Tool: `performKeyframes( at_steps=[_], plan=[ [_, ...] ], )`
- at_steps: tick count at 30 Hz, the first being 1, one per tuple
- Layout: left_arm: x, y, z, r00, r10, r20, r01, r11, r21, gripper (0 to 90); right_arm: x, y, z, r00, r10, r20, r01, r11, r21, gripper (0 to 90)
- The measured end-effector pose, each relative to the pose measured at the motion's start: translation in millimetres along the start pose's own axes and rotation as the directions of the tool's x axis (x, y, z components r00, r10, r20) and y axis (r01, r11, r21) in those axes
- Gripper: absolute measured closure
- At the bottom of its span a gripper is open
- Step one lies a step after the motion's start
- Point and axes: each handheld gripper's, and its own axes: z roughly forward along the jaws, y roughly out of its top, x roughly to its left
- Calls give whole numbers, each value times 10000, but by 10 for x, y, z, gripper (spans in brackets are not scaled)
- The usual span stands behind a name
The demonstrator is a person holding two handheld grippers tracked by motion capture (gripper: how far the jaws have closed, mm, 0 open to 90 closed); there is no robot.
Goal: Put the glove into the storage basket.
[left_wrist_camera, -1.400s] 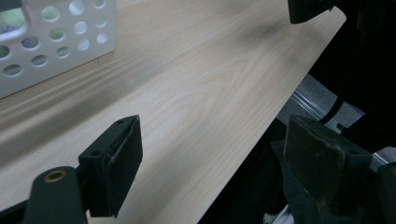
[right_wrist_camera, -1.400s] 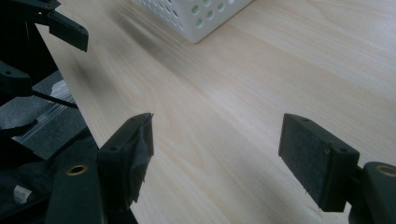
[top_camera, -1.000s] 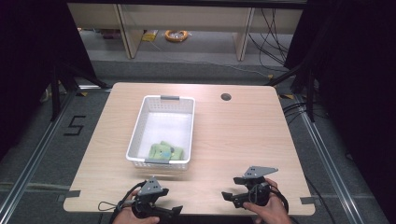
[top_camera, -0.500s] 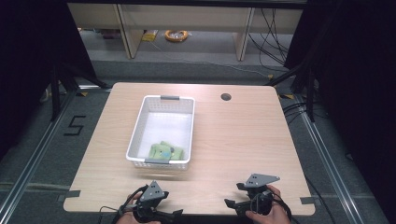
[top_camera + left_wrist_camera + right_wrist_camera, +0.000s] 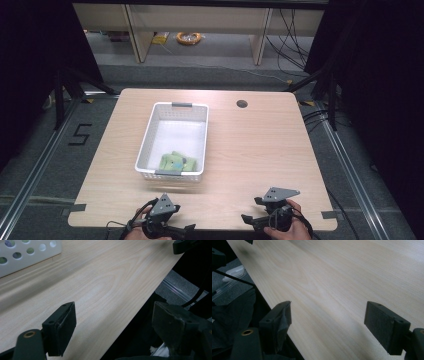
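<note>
Near the front wall of the white basket point(image 5: 173, 145), a green item point(image 5: 176, 162) is lying inside, well apart from both tongs and farther up the table point(image 5: 260, 150) than either. At the table's near edge, the left gripper point(image 5: 189, 228) is being held with its jaws spread wide, nothing between them. Beside it, toward the near right corner, the right gripper point(image 5: 246, 219) is likewise being held with jaws apart and empty over bare wood.
</note>
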Motion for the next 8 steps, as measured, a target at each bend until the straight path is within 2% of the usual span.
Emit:
performKeyframes(
  at_steps=[2,3,4,8],
  plan=[
    [-1,-2,4,10000,32,-2,-32,10000,8,191,0,0,1,10000,-15,13,15,10000,7,229],
    [12,-1,-6,9997,230,21,-230,9995,192,192,0,0,2,10000,-16,15,16,10000,17,229],
    [-3,-7,3,10000,-44,23,43,9999,141,191,0,0,4,10000,-14,21,14,10000,19,228],
    [1,-2,-3,10000,17,-13,-17,9999,126,192,-2,0,6,10000,-23,31,23,10000,19,227]
  ],
)
